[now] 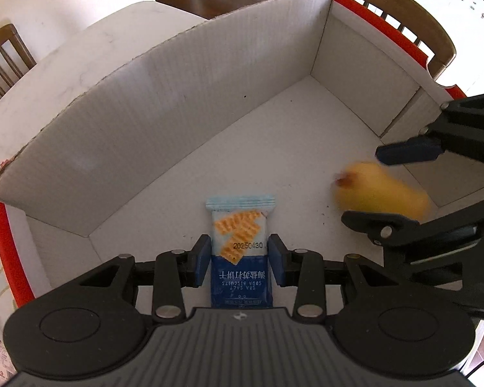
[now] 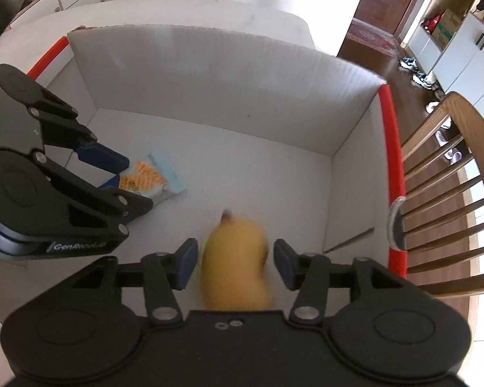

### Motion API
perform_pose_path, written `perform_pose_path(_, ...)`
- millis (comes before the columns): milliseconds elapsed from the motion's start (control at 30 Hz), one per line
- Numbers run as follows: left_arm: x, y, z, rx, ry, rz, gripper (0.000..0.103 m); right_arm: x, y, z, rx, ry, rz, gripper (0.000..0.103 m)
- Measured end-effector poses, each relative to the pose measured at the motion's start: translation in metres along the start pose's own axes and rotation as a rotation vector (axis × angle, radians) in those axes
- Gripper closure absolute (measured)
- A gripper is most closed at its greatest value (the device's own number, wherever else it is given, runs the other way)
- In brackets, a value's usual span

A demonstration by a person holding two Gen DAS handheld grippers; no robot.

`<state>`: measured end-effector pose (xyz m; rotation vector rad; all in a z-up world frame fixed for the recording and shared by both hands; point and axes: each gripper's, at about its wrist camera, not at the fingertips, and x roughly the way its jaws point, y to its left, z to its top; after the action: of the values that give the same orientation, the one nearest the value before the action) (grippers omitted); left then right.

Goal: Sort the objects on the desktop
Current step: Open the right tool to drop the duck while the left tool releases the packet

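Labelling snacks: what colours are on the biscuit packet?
The biscuit packet is pale blue over dark blue, with orange crackers; left wrist view.

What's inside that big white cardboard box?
A blue cracker packet held by the left tool, and a blurred yellow fruit between the right tool's parted fingers. The tools hide the floor beneath them.

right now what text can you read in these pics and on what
"20250430": printed on the blue and white biscuit packet.
"SEA SALT SODA BISCUITS": same packet, seen upside down.
Chinese characters above that: not legible to me.
"GenRobot.AI", partly blurred: side of the black left gripper.
Small print at the packet's bottom: too small to read.
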<state>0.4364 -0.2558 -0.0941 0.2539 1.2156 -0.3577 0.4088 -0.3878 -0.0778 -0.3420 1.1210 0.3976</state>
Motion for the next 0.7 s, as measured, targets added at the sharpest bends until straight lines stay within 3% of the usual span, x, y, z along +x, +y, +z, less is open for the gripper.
perform_pose_path(100, -0.001, 0.002, 0.000, -0.010, -0.001, 0.001, 0.064, -0.003, -0.003, -0.001, 0.003, -0.013, 0.020, 0.044)
perform_pose_path(300, -0.003, -0.004, 0.002, -0.022, -0.023, 0.010, 0.046, -0.005, -0.004, -0.004, 0.000, -0.017, 0.017, 0.041)
perform_pose_path(700, -0.031, 0.002, -0.009, -0.028, -0.077, 0.012, 0.045, -0.030, 0.002, -0.012, 0.011, -0.059, 0.021, 0.040)
